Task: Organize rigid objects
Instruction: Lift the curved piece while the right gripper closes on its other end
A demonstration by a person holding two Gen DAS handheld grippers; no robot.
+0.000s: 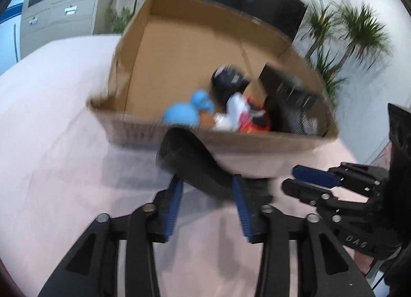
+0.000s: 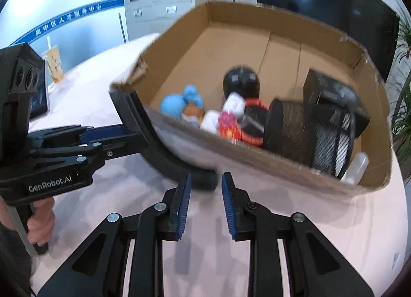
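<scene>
The curved black piece hangs above the pink bench, just in front of the cardboard box, whose near wall sits at twelve o'clock from both cameras. It looks stiff and light, a bent strip of plastic that should not flex or crush, though its smooth face could slip; the flat edges across its width seem the safest hold. The left claw pinches it there, pads pressed on both sides at a moderate width. The right claw stands narrow with nothing between its pads, the strip's lower end just at its eleven o'clock. Both point downward toward the box. Inside lie a blue toy, a black ball and a mesh cup.
</scene>
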